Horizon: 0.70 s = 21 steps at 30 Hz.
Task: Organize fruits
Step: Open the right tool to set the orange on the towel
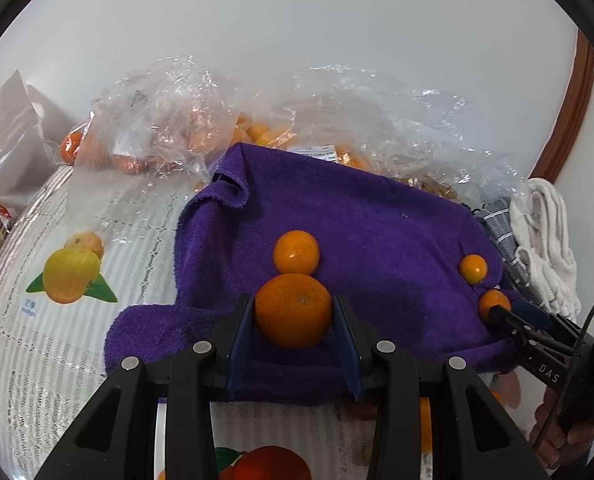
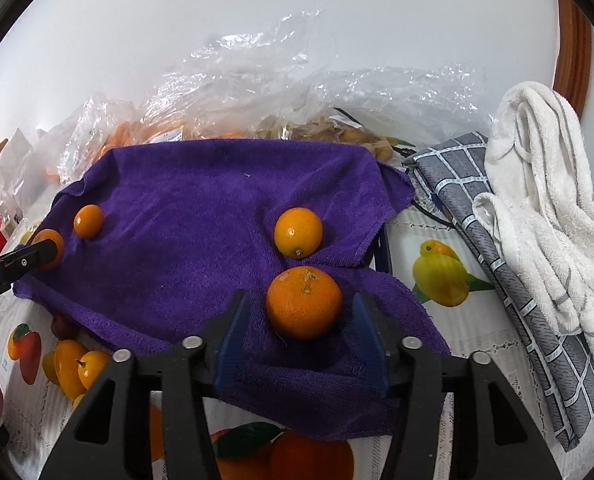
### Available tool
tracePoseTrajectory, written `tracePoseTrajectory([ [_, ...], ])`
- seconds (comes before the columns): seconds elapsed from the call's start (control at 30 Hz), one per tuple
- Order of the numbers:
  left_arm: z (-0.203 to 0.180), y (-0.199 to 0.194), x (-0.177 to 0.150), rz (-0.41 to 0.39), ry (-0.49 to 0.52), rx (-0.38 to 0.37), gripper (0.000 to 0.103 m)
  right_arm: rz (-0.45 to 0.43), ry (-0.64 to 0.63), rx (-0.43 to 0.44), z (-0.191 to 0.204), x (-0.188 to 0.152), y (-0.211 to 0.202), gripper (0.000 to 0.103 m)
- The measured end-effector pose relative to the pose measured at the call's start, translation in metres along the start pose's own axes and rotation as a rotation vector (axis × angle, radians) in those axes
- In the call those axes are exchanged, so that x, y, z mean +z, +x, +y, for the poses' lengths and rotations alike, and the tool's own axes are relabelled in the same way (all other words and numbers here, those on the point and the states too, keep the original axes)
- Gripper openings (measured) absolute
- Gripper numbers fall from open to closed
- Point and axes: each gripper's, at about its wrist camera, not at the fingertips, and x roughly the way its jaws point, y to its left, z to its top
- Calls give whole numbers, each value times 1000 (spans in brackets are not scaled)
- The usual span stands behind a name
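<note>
**Four citrus laid on towel, bagged fruit not yet sorted**

Progress, as judged: early to mid. Four oranges are set out in two pairs on the purple towel (image 1: 377, 216). More orange fruit is seen inside the clear plastic bags (image 1: 169, 120) beyond the towel, so most of the sorting seems left to do.

Left gripper (image 1: 293, 302): closed on the big orange (image 1: 293, 310), both blue pads pressed on its sides, fruit resting on the towel. Just beyond its tips, touching the big one, a smaller orange (image 1: 296, 252) is placed.

Right gripper (image 2: 300, 297): jaws apart, pads clear of the blemished orange (image 2: 304, 302) that sits between them on the towel; nothing is gripped. Just ahead of it lies a smooth small orange (image 2: 298, 232), near but whether touching cannot be told.

Materials: towel is plush terry with a stitched hem, rumpled and folded at the corners, so fruit sinks in a little. The big orange has dull, pebbled peel; the blemished one is rough with tan scars on top; the small ones are glossy and rounder. Bags are thin, crinkled, shiny film. The table (image 1: 57, 340) is covered by a striped white cloth printed with fruit. To the right of the right gripper a fluffy white towel (image 2: 537, 184) is heaped on a grey checked cloth (image 2: 477, 220).
</note>
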Motion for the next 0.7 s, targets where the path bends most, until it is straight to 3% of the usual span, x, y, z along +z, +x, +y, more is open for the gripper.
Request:
tracePoseTrajectory([
  [0.07, 0, 1, 0, 11, -8, -27, 37, -10, 7, 1, -1, 0, -3, 62],
  [0.33, -4, 2, -2, 7, 8, -3, 37, -31, 33, 1, -6, 2, -9, 62],
  [0.6, 13, 2, 0, 16, -93, -138, 37, -69, 65, 15, -11, 1, -22, 62],
  [0.7, 10, 3, -1, 10, -81, -124, 37, -82, 49, 9, -9, 1, -28, 62],
])
